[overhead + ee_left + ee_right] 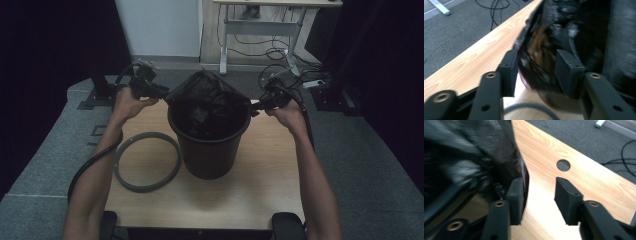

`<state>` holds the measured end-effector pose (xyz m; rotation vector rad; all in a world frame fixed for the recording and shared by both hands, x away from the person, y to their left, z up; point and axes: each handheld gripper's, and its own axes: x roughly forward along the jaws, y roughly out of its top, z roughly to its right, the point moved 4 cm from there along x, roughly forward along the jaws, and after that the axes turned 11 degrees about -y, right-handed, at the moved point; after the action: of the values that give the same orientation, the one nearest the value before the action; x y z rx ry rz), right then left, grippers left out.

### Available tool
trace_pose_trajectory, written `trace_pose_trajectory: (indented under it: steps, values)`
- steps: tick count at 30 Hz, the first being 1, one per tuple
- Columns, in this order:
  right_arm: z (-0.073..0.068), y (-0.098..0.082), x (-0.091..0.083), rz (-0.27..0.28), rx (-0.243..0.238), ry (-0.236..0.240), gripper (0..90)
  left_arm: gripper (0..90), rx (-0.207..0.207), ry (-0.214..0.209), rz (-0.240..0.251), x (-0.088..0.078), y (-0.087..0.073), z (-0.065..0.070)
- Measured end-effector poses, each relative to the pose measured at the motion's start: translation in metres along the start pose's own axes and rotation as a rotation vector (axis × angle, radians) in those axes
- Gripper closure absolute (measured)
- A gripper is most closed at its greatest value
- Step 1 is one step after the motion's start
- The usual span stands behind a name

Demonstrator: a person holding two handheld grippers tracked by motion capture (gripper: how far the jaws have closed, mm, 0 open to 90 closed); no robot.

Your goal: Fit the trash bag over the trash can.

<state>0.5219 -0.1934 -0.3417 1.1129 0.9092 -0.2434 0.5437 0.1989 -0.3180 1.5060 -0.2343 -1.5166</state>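
The left gripper point(535, 72) has its jaws apart — the black bag point(541, 60) hangs loosely between them, its edge against one pad. The right gripper point(539, 200) is open too, the bag's point(486, 157) edge beside its left jaw, bare table point(574, 185) between the pads. Between both grippers point(159, 93) point(256, 105) stands the bin point(209, 150) — the bag point(205, 92) draped over its mouth. Below the left one lies a grey ring point(148, 161).

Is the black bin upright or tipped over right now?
Upright: the black bin stands on its base on the table, mouth up, bag stretched over it.
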Motion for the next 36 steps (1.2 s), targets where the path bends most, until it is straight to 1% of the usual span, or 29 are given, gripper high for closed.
trace_pose_trajectory:
  steps: [2,4,6,8,10,11,13,14,16,18,20,21,22,23,25,26,27,29,30,32,34,35,36]
  values:
    - [-0.001,0.000,-0.010,0.021,0.001,0.017,49.7,50.2,0.016,-0.003,-0.003,-0.009,-0.002,0.004]
    - [-0.002,0.000,-0.020,0.045,-0.016,0.032,46.0,48.5,0.026,0.005,-0.005,-0.020,-0.002,0.008]
    - [-0.002,0.004,-0.029,0.072,-0.025,0.031,40.4,45.0,0.035,-0.005,-0.003,-0.027,-0.002,0.010]
    - [-0.003,0.011,-0.036,0.107,-0.032,0.060,36.7,39.7,0.043,-0.021,-0.007,-0.033,0.000,0.014]
    - [-0.005,0.017,-0.038,0.121,-0.050,0.063,33.2,37.3,0.065,-0.031,-0.011,-0.039,0.003,0.018]
    - [-0.005,0.020,-0.039,0.128,-0.057,0.061,33.0,34.3,0.074,-0.040,-0.013,-0.041,0.005,0.020]
    - [-0.005,0.027,-0.039,0.139,-0.060,0.057,29.8,31.9,0.090,-0.056,-0.007,-0.045,0.008,0.023]
    - [-0.005,0.029,-0.038,0.140,-0.060,0.055,28.8,30.8,0.103,-0.069,0.003,-0.046,0.010,0.026]
    - [-0.006,0.037,-0.031,0.152,-0.061,0.052,26.1,29.0,0.118,-0.092,0.008,-0.044,0.014,0.030]
    - [-0.008,0.043,-0.023,0.153,-0.052,0.068,24.3,28.2,0.132,-0.096,-0.006,-0.036,0.017,0.033]
    - [-0.012,0.047,-0.014,0.147,-0.060,0.074,24.8,28.9,0.136,-0.095,-0.029,-0.024,0.019,0.033]
    - [-0.015,0.048,-0.008,0.129,-0.077,0.062,27.5,31.2,0.137,-0.092,-0.039,-0.020,0.019,0.033]
    - [-0.017,0.048,-0.003,0.111,-0.089,0.052,33.4,34.6,0.135,-0.088,-0.050,-0.016,0.019,0.033]
    - [-0.020,0.048,0.000,0.096,-0.096,0.055,43.5,40.1,0.133,-0.086,-0.058,-0.013,0.018,0.032]
    - [-0.024,0.048,0.000,0.100,-0.104,0.080,60.0,52.0,0.129,-0.096,-0.065,-0.011,0.017,0.032]
    - [-0.028,0.047,-0.002,0.110,-0.123,0.080,64.7,59.6,0.127,-0.100,-0.064,-0.011,0.016,0.033]
    - [-0.030,0.047,-0.005,0.115,-0.137,0.069,69.0,64.9,0.129,-0.100,-0.063,-0.011,0.015,0.034]
    - [-0.033,0.047,-0.011,0.124,-0.155,0.056,74.8,73.6,0.136,-0.094,-0.055,-0.014,0.014,0.037]
    - [-0.033,0.046,-0.016,0.127,-0.156,0.053,78.6,77.7,0.139,-0.091,-0.048,-0.016,0.013,0.039]
    - [-0.033,0.045,-0.023,0.127,-0.159,0.043,80.7,82.9,0.151,-0.096,-0.034,-0.022,0.011,0.044]
    - [-0.032,0.041,-0.032,0.132,-0.163,0.041,81.0,86.0,0.162,-0.095,-0.032,-0.027,0.008,0.048]
    - [-0.031,0.039,-0.037,0.142,-0.161,0.044,81.0,87.4,0.169,-0.099,-0.030,-0.031,0.006,0.050]
    - [-0.030,0.035,-0.043,0.155,-0.157,0.056,81.0,88.5,0.170,-0.098,-0.030,-0.033,0.004,0.052]
